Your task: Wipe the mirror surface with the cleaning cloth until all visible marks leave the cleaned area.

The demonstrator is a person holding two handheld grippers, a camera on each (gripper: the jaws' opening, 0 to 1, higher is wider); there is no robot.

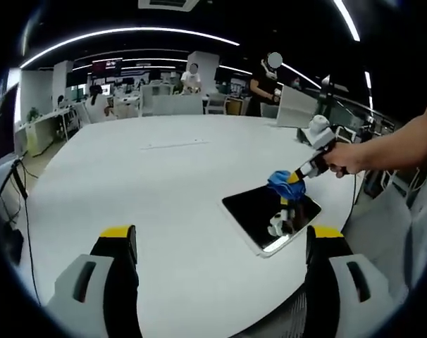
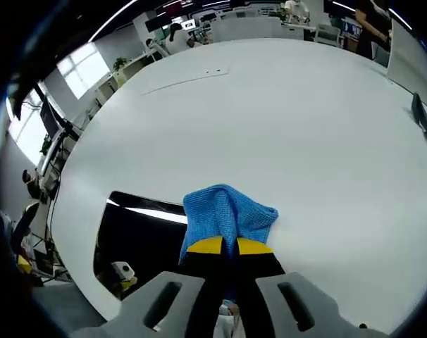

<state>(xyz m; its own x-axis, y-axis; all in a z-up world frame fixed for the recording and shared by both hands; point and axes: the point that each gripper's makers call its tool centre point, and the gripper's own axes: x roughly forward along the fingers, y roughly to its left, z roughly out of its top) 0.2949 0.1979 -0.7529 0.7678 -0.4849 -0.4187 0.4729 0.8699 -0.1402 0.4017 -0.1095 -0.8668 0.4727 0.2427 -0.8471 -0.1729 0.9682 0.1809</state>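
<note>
Wiping step under way: right claw (image 2: 223, 248) clamped on blue cloth (image 2: 226, 211), pressed on mirror (image 1: 270, 215) near desk (image 1: 164, 183) edge. Left claw (image 1: 220, 243) open, idle. Next: sweep across remaining glass.

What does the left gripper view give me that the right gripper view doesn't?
Left gripper view: its own left gripper open over the white table, and the person's hand holding the right gripper. Right gripper view: a close look at the right gripper's closed jaws pinching the blue cloth. Both: cloth, mirror, table.
</note>
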